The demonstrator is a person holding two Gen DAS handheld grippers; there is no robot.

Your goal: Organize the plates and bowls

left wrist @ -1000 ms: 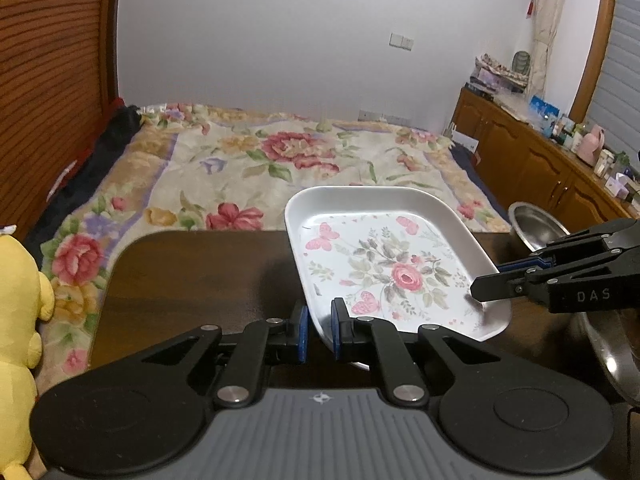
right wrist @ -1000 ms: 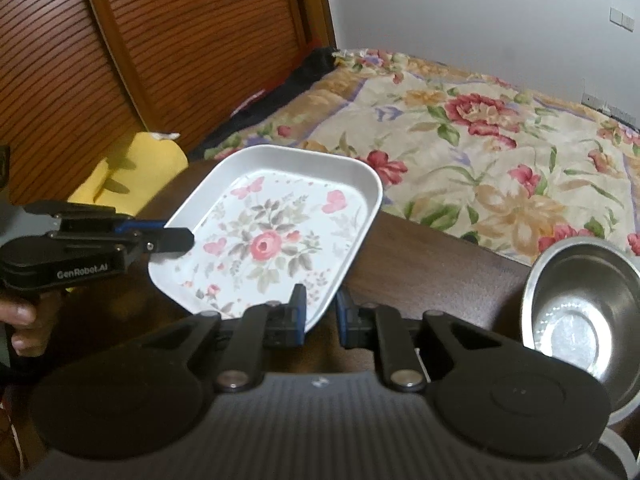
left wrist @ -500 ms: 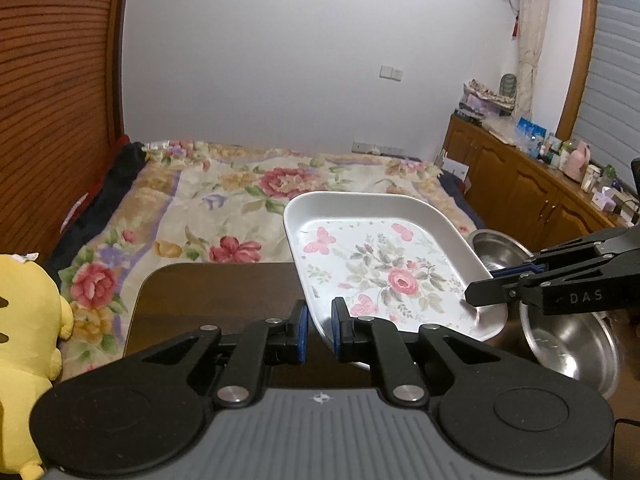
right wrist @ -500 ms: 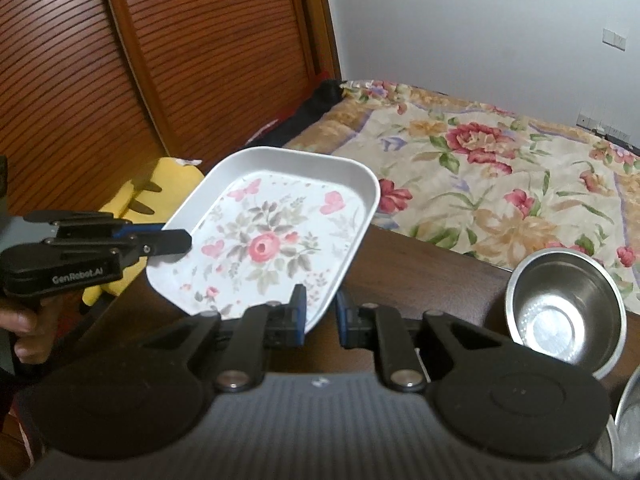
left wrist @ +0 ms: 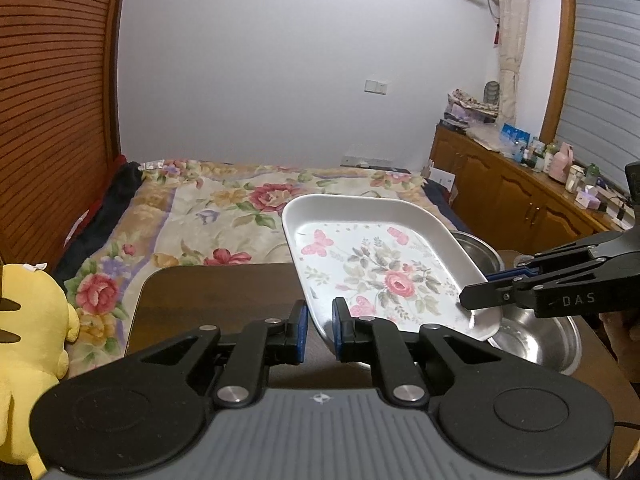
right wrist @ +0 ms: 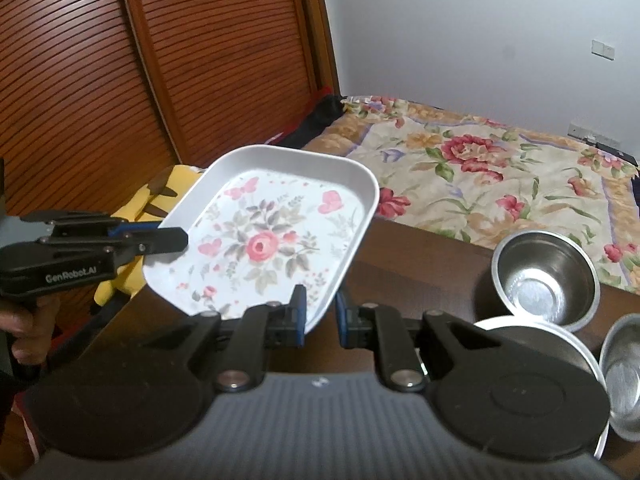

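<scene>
1. The flowered tray (left wrist: pixel 384 276) is held up in the air above the dark wooden table (left wrist: pixel 216 292), so it is not resting on anything.
2. One edge of the tray is pinched by the left tongs (left wrist: pixel 319 334), which are closed narrow on its rim. The rim sits between the two blue pads.
3. Another edge is pinched by the right tongs (right wrist: pixel 321 322), also closed narrow on the rim. The tray is gripped from two sides, likely because it is wide and flat and would tip if only one edge were held.
4. The tray is tilted a little, with its far edge raised. Nothing is lying in it, so nothing can slide out.
5. A shiny steel bowl (right wrist: pixel 546 278) is standing near the far edge of the table, by the bed (right wrist: pixel 500 176). A bigger steel bowl (left wrist: pixel 538 338) is seen below the right corner of the tray, and one more small bowl (right wrist: pixel 624 376) is at the right edge of the table.
6. The tray is probably being carried to a spot where it can be put down flat, maybe with the bowls sorted beside it or on it. Which spot is meant cannot be told.
7. A yellow plush toy (left wrist: pixel 28 344) is sitting just past the left edge of the table, well away from the bowls.
</scene>
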